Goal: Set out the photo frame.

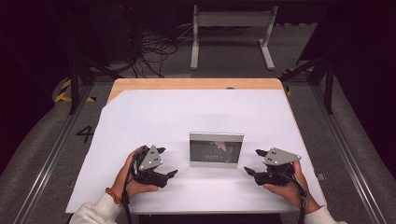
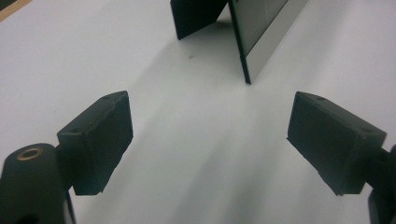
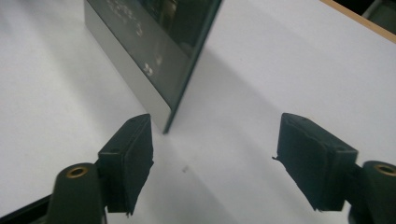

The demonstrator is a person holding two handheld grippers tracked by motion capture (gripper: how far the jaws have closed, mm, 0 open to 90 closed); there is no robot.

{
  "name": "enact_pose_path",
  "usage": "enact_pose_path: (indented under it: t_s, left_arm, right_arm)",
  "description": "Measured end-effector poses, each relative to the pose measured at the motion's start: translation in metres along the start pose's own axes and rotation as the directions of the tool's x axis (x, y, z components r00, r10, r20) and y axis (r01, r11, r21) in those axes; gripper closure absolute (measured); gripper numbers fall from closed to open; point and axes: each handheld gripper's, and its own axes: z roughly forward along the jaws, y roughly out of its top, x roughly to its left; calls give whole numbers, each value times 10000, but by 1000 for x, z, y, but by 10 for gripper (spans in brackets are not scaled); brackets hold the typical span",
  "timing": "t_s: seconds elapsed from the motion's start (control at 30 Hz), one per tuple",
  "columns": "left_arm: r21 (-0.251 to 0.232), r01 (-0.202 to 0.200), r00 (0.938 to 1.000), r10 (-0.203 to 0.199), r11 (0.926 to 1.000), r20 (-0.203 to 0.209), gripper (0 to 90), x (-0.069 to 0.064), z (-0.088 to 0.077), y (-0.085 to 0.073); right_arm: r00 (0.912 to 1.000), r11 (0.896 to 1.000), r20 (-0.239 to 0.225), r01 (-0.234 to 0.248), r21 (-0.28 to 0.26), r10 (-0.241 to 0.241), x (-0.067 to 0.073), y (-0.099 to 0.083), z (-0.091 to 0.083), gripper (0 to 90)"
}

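A silver-edged picture frame (image 1: 216,149) with dark glass stands upright on the white sheet, near the table's front centre. My left gripper (image 1: 167,162) rests to its left, jaws open and pointing toward the frame, nothing between them. My right gripper (image 1: 252,161) sits to the frame's right, also open and empty, pointing at it. In the left gripper view the frame's edge (image 2: 261,32) and its black back prop (image 2: 196,16) stand ahead of the open left gripper (image 2: 210,140). In the right gripper view the frame's corner (image 3: 154,42) is just beyond the open right gripper (image 3: 212,158).
A white sheet (image 1: 187,116) covers most of the wooden table (image 1: 196,84). Beyond the far edge, cables (image 1: 154,51) lie on the floor beside a white metal stand (image 1: 231,32). Metal rails run along both sides of the table.
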Motion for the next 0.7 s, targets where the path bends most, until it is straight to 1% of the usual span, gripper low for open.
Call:
enact_pose_path:
  t_s: [0.03,0.1,0.17,0.2,0.23,0.27,0.3,0.37,0.47,0.5,0.53,0.57,0.63,0.7]
  left_arm:
    - [3,1,10000,-1,10000,-66,137,1,-2,-3]
    - [-72,186,9997,-187,9998,-127,133,3,-6,-8]
    - [-154,254,9993,-258,9996,-265,129,5,-11,-13]
    - [-160,338,9990,-343,9993,-279,126,6,-13,-16]
    - [-160,338,9990,-343,9993,-279,122,6,-13,-16]
    - [-216,461,9982,-469,9987,-373,119,8,-18,-21]
    - [-286,583,9975,-593,9979,-371,117,9,-21,-25]
    - [-327,732,9963,-745,9968,-430,107,10,-25,-31]
    - [-404,1036,9933,-1055,9938,-474,98,12,-32,-40]
    - [-400,1074,9928,-1093,9934,-485,96,12,-34,-43]
    - [-421,1132,9919,-1154,9927,-532,95,12,-37,-46]
    - [-446,1299,9896,-1323,9905,-557,93,13,-39,-50]
    - [-527,1503,9862,-1534,9872,-619,84,14,-43,-54]
    - [-558,1589,9843,-1625,9857,-689,83,15,-47,-58]
  right_arm:
    - [10000,10000,34,-29,37,29,-1,-2,-1,243]
    - [9998,10000,193,-61,70,60,-4,-8,-5,229]
    - [9993,9998,323,-201,92,198,-6,-12,-8,212]
    - [9989,9997,401,-246,71,243,-7,-15,-11,207]
    - [9984,9994,440,-348,27,347,-8,-17,-13,204]
    - [9981,9989,413,-469,22,468,-10,-20,-15,193]
    - [9977,9987,448,-503,13,502,-10,-22,-16,184]
    - [9963,9981,600,-618,-35,619,-12,-26,-19,172]
    - [9938,9967,760,-808,-103,813,-15,-33,-23,150]
    - [9928,9962,824,-866,-116,872,-15,-34,-24,142]
    - [9918,9951,814,-978,-152,987,-16,-36,-25,136]
    - [9912,9943,794,-1045,-209,1059,-17,-37,-26,134]
    - [9903,9939,863,-1075,-246,1092,-18,-41,-29,124]
    - [9894,9928,844,-1164,-282,1183,-19,-44,-31,118]
